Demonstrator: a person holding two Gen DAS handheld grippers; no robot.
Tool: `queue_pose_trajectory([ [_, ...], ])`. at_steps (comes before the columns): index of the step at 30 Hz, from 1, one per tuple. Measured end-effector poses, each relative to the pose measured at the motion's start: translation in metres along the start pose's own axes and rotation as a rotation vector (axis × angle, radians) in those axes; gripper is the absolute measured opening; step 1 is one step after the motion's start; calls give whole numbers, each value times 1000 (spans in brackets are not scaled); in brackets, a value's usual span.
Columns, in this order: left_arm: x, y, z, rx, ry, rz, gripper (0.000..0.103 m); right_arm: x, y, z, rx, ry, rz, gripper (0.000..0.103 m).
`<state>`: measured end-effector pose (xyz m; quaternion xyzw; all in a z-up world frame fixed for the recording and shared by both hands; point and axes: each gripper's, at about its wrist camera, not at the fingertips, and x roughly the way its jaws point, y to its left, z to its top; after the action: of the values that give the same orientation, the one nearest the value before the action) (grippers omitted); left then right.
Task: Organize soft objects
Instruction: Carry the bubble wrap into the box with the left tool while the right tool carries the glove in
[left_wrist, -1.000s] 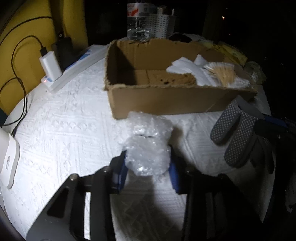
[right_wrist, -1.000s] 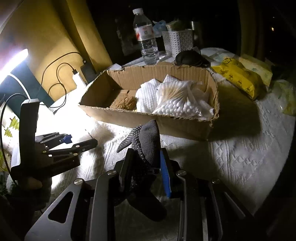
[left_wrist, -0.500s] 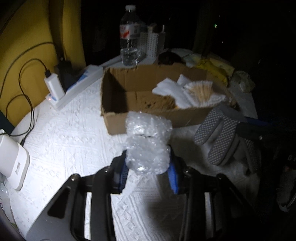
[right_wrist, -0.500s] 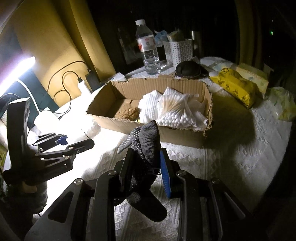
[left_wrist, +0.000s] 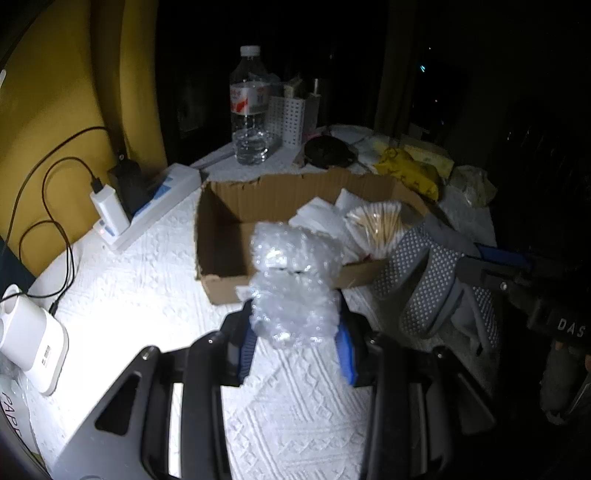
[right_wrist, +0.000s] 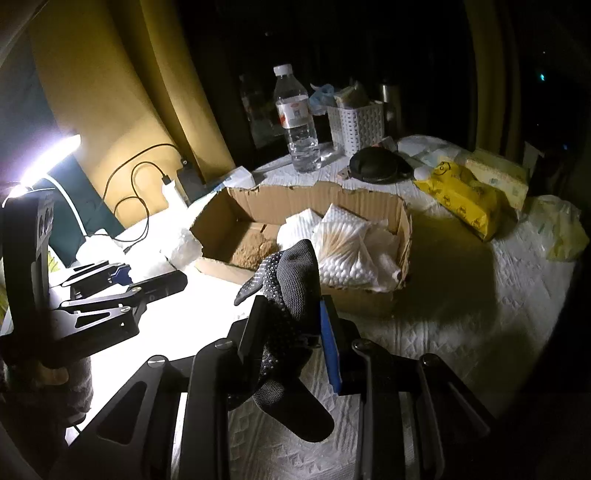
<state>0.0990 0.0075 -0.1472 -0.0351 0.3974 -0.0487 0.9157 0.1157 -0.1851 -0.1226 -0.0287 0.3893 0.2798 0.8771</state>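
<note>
Left gripper (left_wrist: 295, 332): clenched on a wad of bubble wrap (left_wrist: 293, 280), held above the white textured tablecloth (left_wrist: 147, 302), just short of the box's near wall.
Right gripper (right_wrist: 290, 332): clamped on a grey dotted work glove (right_wrist: 286, 295); glove fingers sticking up past the pads, cuff hanging below.
Cardboard box (right_wrist: 258, 203): open-topped, on the tablecloth beyond both grippers.
Box contents: bag of cotton swabs (right_wrist: 343, 247), white pads (right_wrist: 295, 229), a brown patch (right_wrist: 255, 251) at the left end, too dim to identify.
Behind box: water bottle (right_wrist: 297, 122), white perforated basket (right_wrist: 356, 125), black round pouch (right_wrist: 373, 164).
Right of box: yellow packet (right_wrist: 465, 192).
Left of box: power strip (left_wrist: 155, 210) with a white charger (left_wrist: 109, 208) and black cable.
Far left: lit lamp bar (right_wrist: 48, 158).
</note>
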Motion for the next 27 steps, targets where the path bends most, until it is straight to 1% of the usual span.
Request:
queue_pose_trajectory([
  [5,3,2,7,-9,-9,-2,37,0,-3,7,-3,-7,-1,29],
  [13,14,10,21,-25,-19,16,37,4,-6,16,-8,-10,0,29],
  [24,42,27,32,-48,-6,47,38,25,-12,38,-24,-3,2,29],
  [27,54,31,35,-51,8,56,38,30,-12,42,-29,1,0,29],
])
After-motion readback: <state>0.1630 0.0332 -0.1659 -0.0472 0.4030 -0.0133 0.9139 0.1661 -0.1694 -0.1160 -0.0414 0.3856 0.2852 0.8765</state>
